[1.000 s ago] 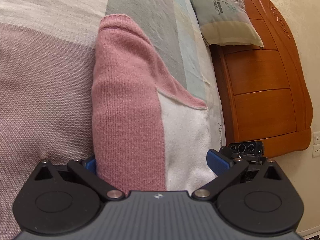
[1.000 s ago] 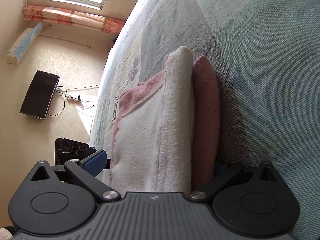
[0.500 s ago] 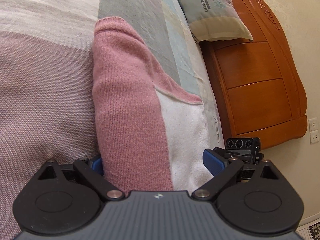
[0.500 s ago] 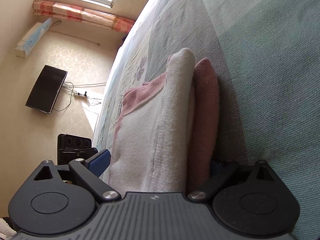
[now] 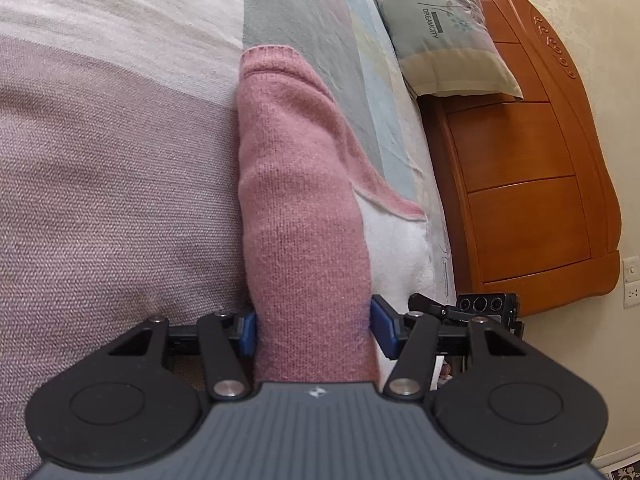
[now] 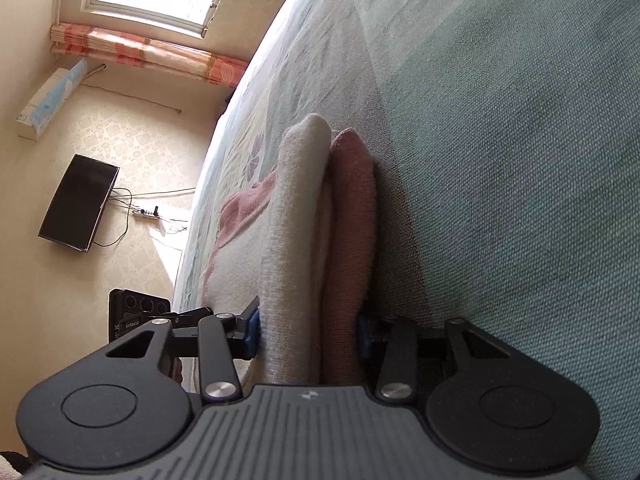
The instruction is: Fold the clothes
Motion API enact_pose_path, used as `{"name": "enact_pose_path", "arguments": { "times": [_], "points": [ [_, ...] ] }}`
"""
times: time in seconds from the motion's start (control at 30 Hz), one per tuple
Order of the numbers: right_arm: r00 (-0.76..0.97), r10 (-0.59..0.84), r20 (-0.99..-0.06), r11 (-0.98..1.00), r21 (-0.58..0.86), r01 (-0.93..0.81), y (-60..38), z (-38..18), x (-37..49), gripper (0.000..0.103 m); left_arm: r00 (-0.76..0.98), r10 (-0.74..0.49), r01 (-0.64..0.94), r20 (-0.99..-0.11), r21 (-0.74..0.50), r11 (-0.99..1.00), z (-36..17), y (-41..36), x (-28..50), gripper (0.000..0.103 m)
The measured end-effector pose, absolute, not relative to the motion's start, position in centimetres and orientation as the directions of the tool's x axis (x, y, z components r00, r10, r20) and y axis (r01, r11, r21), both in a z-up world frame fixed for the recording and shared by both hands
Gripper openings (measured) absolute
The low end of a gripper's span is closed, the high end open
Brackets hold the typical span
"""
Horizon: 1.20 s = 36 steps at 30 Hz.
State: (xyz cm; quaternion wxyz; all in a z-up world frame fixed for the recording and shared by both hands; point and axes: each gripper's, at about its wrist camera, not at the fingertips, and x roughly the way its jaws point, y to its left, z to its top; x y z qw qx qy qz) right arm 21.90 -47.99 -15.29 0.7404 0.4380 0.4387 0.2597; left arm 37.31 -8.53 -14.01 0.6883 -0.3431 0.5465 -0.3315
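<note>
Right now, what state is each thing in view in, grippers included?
Left gripper: jaws have just been closing, pads pressing the pink fold.
Right gripper: jaws have just been closing, pads pressing the white and pink folds.
Sweater: folded, lying on the bed.
Pillow: against the headboard.
Television: screen dark.

We note a soft, fuzzy knit sweater (image 5: pixel 304 216), pink and white, on a coarse woven bedspread (image 5: pixel 112 184), both matt. The left claw (image 5: pixel 314 330) and right claw (image 6: pixel 308 328) show matt black plastic links, bright metal pivot pins, and blue pads (image 5: pixel 384 330). The headboard (image 5: pixel 532 200) is glossy varnished wood; the pillow (image 5: pixel 444 28) is smooth printed cloth.
</note>
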Motion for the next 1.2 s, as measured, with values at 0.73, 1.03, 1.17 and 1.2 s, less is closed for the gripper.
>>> {"name": "enact_pose_path", "arguments": {
  "times": [0.73, 1.03, 1.17, 1.2],
  "points": [
    [0.482, 0.795, -0.368, 0.407, 0.913, 0.026, -46.0, -12.6, 21.8, 0.103, 0.163, -0.849, -0.015, -0.503, -0.861, 0.508, -12.5, -9.7, 36.5, 0.101],
    [0.466, 0.814, -0.347, 0.411, 0.911, -0.039, -45.2, -10.0, 21.7, 0.103, 0.162, -0.896, 0.027, -0.413, -0.906, 0.422, -9.6, -10.5, 35.8, 0.101],
    [0.45, 0.81, -0.377, 0.453, 0.888, -0.071, -44.6, -9.0, 21.7, 0.103, 0.16, -0.881, 0.037, -0.445, -0.889, 0.456, -10.2, -9.5, 35.7, 0.101],
    [0.449, 0.807, -0.384, 0.46, 0.885, -0.07, -44.6, -9.1, 21.6, 0.103, 0.163, -0.875, 0.025, -0.456, -0.885, 0.465, -10.6, -9.4, 35.7, 0.101]
  ]
}}
